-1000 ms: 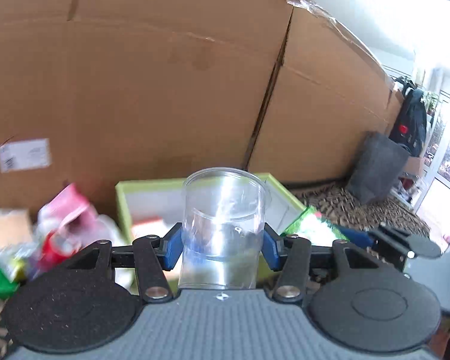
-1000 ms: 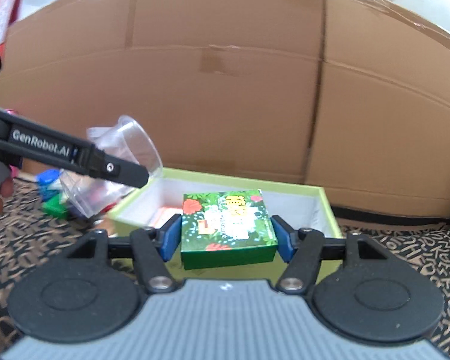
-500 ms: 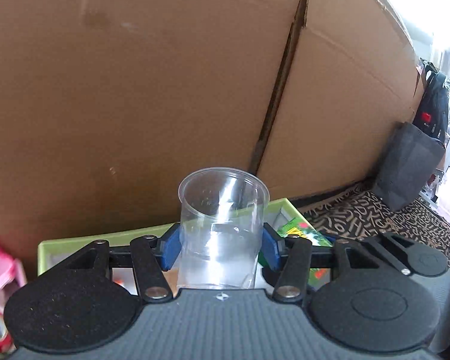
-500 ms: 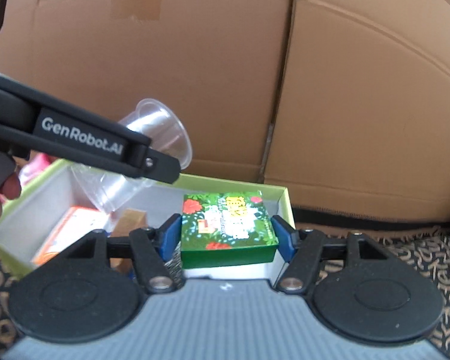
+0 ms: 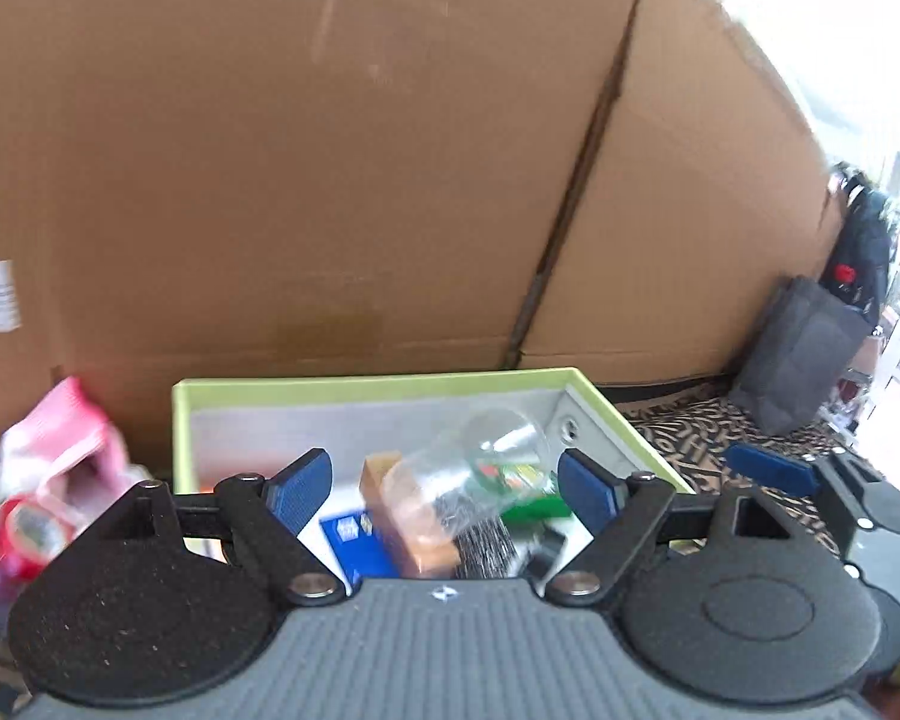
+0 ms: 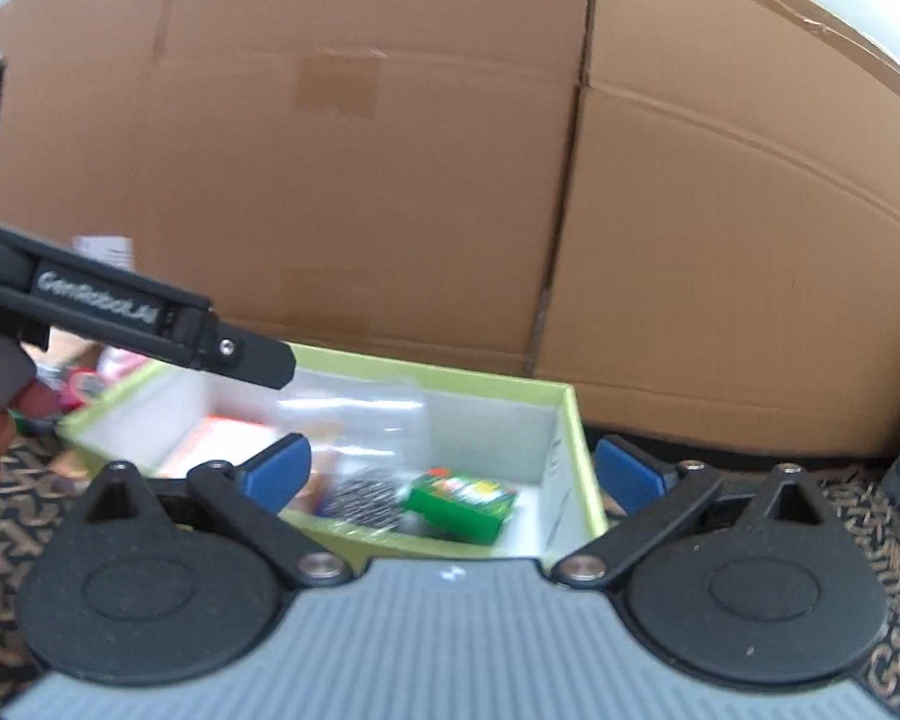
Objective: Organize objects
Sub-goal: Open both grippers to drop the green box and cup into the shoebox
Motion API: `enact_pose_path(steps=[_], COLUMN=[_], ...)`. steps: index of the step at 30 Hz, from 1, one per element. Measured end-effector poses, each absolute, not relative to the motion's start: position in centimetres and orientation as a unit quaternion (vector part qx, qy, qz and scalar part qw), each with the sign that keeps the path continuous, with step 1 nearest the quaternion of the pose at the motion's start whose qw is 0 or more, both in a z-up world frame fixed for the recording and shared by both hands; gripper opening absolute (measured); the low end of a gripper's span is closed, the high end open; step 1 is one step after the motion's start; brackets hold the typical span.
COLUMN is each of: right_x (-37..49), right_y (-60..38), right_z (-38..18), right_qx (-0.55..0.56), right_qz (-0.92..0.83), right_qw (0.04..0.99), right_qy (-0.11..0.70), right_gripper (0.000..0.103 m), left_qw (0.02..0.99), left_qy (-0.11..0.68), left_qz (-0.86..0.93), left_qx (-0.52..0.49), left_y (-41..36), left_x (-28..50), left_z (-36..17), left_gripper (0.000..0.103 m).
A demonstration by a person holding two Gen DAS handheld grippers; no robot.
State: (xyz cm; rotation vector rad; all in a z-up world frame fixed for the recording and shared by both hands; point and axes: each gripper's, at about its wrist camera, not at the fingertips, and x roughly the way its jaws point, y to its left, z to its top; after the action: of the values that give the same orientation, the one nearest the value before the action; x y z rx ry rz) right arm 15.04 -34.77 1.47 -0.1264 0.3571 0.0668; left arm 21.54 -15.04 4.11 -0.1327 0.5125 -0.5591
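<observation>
left gripper point(image 5: 444, 489) fingers had just been opening, seen spread, nothing pinched | right gripper point(image 6: 450, 471) likewise spread and empty | clear cup point(image 5: 480, 480) seen on its side and green carton point(image 6: 462, 504) lying inside green box point(image 6: 576, 420) | pink packets point(image 5: 60, 450) beside the box judged left to sort

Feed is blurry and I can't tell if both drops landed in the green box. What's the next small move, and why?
Probably pull both tongs back from the green box. Left tongs and right tongs have just been opening and now stand open, pressing on nothing. The clear plastic cup lies tipped on the items inside, and the green floral carton rests on the box floor.
</observation>
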Motion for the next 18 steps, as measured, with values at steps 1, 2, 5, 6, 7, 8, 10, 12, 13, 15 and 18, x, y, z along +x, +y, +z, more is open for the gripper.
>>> enact_pose_path(steps=[1,2,5,6,7,8,10,12,13,15,18], right_x=[14.5,13.4,10.7,10.0,8.8,8.1,6.9,6.5,6.3,6.0,5.5], right_y=[-34.6,-34.1,-32.5,-31.9,-31.2,-30.4,-29.0,-27.7,-26.9,-25.2,-22.6], right_z=[1.8,1.7,1.2,0.9,0.8,0.4,-0.2,-1.1,-1.6,-2.4,-3.4], right_qx=[-0.062,-0.061,-0.057,-0.053,-0.048,-0.045,-0.044,-0.033,-0.027,-0.021,-0.023], right_qz=[0.038,0.042,0.060,0.067,0.074,0.084,0.101,0.121,0.134,0.157,0.185], right_qw=[0.982,0.982,0.980,0.980,0.979,0.977,0.973,0.967,0.963,0.955,0.946], right_qy=[0.175,0.173,0.179,0.180,0.183,0.190,0.201,0.220,0.232,0.250,0.264], right_gripper=[0.103,0.103,0.103,0.103,0.103,0.103,0.103,0.103,0.103,0.103,0.103], left_qw=[0.928,0.931,0.938,0.939,0.939,0.939,0.940,0.939,0.940,0.940,0.938], left_qy=[0.245,0.241,0.237,0.242,0.247,0.252,0.270,0.286,0.290,0.301,0.313], left_qz=[-0.272,-0.267,-0.245,-0.236,-0.229,-0.221,-0.194,-0.167,-0.151,-0.116,-0.083], left_qx=[-0.064,-0.064,-0.068,-0.069,-0.071,-0.075,-0.083,-0.093,-0.098,-0.110,-0.123], left_y=[-14.1,-13.3,-10.6,-9.7,-8.6,-7.9,-6.5,-4.5,-3.4,-1.6,1.0], left_x=[20.4,19.0,15.2,14.3,13.6,13.1,12.1,11.1,10.6,10.0,9.4], left_z=[4.2,4.2,3.6,3.4,3.2,2.5,1.3,0.1,-0.6,-1.7,-2.7], left_gripper=[0.088,0.088,0.090,0.090,0.090,0.090,0.090,0.090,0.090,0.090,0.090])
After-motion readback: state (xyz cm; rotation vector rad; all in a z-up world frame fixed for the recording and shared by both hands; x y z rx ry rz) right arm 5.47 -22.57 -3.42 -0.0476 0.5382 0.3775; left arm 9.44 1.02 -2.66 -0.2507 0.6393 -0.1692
